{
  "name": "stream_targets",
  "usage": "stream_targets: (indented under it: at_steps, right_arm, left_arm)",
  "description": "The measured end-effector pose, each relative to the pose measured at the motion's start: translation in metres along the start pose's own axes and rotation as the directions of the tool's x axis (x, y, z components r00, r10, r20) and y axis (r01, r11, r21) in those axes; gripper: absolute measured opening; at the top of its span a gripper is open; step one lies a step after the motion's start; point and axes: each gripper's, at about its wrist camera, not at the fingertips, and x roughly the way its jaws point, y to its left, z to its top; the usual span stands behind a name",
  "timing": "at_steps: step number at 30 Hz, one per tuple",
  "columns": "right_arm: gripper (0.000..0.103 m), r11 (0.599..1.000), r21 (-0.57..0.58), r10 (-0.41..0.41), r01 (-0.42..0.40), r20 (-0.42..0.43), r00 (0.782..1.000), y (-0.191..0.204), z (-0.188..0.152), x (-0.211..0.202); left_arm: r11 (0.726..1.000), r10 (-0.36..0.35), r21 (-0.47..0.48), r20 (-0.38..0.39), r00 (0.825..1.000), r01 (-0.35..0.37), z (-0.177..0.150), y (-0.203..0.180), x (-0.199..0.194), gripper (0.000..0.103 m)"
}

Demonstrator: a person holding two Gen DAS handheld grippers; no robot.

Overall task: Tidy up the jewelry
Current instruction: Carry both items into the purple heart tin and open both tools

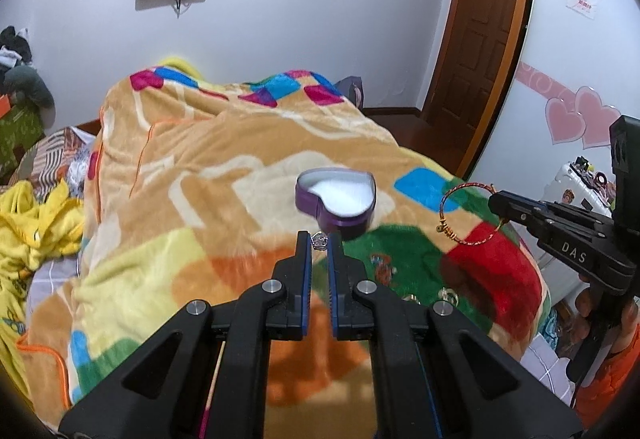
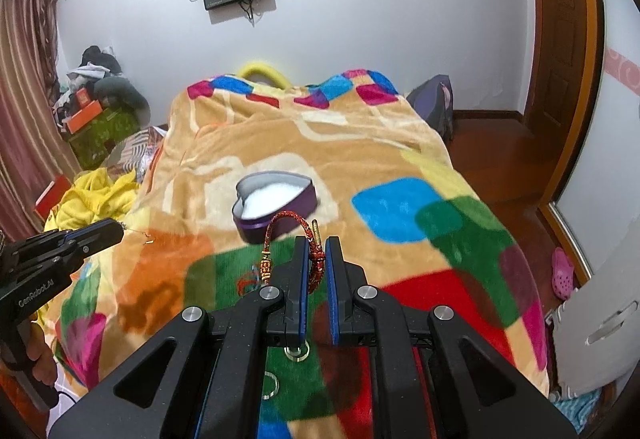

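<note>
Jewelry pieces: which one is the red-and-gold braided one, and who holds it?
The bangle pinched in the right gripper; the left gripper holds only a small silvery piece.

Heart-shaped box [image 1: 336,205] on blanket [image 1: 224,159], mid-bed; loose rings [image 2: 297,351], seemingly, nearer camera; door [image 1: 476,31] behind right.

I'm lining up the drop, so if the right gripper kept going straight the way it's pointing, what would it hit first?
Probably the purple heart-shaped box, which sits just beyond the right gripper and its red bracelet; depth is hard to judge here.
</note>
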Motion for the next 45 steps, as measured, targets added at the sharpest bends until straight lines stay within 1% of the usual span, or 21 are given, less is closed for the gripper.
stream_targets:
  at_steps: [7, 12, 21, 27, 32, 40, 45]
  right_arm:
    - [0.007, 1.000, -0.001, 0.011, -0.010, 0.027, 1.000, 0.000, 0.015, 0.009]
    - [0.007, 1.000, -0.006, 0.024, -0.024, 0.031, 0.999, 0.003, 0.026, 0.022]
    - [0.007, 0.997, -0.028, 0.067, -0.067, 0.004, 0.998, 0.009, 0.045, 0.054]
    - [0.007, 0.994, -0.050, 0.096, -0.098, -0.047, 0.994, 0.014, 0.052, 0.081]
    - [0.007, 0.990, -0.074, 0.113, -0.121, -0.103, 0.988, 0.017, 0.052, 0.101]
    - [0.007, 0.981, -0.109, 0.133, -0.159, -0.208, 0.969, 0.016, 0.050, 0.130]
    - [0.008, 0.976, -0.142, 0.127, -0.165, -0.242, 0.962, 0.017, 0.048, 0.136]
  left_arm:
    - [1.000, -0.009, 0.013, 0.025, 1.000, 0.009, 0.020, 0.000, 0.012, 0.006]
    - [1.000, -0.020, 0.020, 0.036, 0.999, 0.019, 0.034, -0.001, 0.024, 0.006]
    - [0.999, -0.044, 0.023, 0.031, 0.999, 0.043, 0.049, -0.003, 0.051, 0.006]
    - [0.998, -0.065, 0.019, -0.002, 0.998, 0.065, 0.054, -0.003, 0.075, 0.006]
    - [0.997, -0.080, 0.005, -0.049, 0.996, 0.080, 0.055, 0.001, 0.099, 0.006]
    - [0.992, -0.125, -0.037, -0.128, 0.984, 0.121, 0.053, 0.008, 0.134, 0.006]
    - [0.991, -0.135, -0.031, -0.164, 0.977, 0.131, 0.051, 0.008, 0.146, 0.006]
